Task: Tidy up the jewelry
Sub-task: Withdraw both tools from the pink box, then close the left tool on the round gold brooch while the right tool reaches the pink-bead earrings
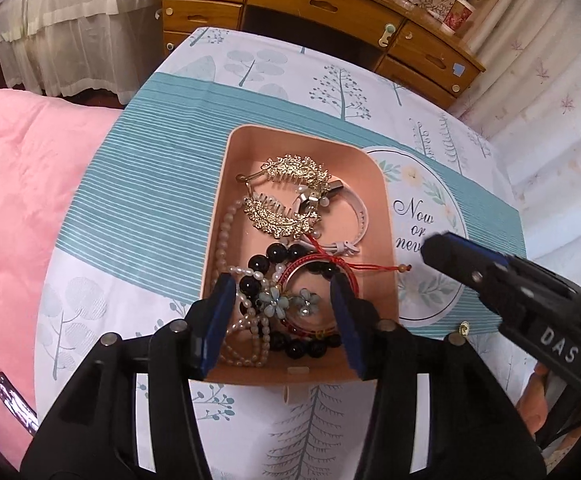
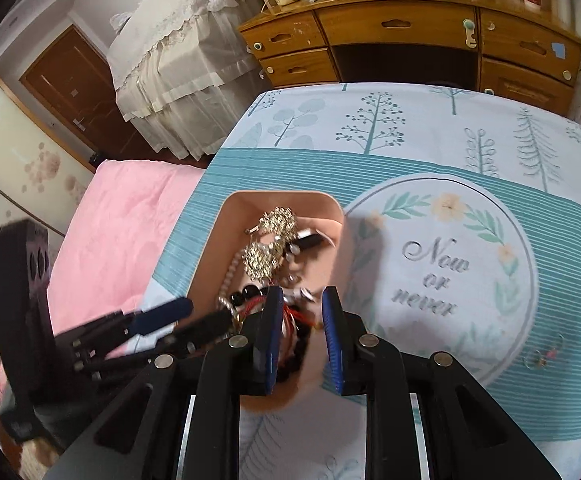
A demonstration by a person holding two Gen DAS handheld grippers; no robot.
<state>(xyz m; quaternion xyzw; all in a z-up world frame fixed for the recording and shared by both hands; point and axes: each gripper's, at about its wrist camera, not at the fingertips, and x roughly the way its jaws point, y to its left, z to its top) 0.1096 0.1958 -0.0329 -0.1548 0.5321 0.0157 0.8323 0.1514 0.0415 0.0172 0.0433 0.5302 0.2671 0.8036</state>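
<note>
Left view only: pearl strand (image 1: 226, 236), blue flower clips (image 1: 286, 302), small earring (image 1: 464, 327) on the cloth (image 1: 162, 184) right of the tray (image 1: 216, 208).
Right view only: brown door (image 2: 78, 92), left claw (image 2: 194, 318) seen from the side.
Jewelry: gold combs (image 1: 290, 196), black beads (image 1: 274, 256), red bracelet (image 1: 314, 276) heaped in the pink tray.
Tray place: on the patterned cloth, beside the round print.
Left claw: jaws apart over the tray's near end, gripping nothing.
Right claw (image 2: 302, 338): narrow gap, nothing clamped; red cord (image 2: 292, 316) shows behind it.
</note>
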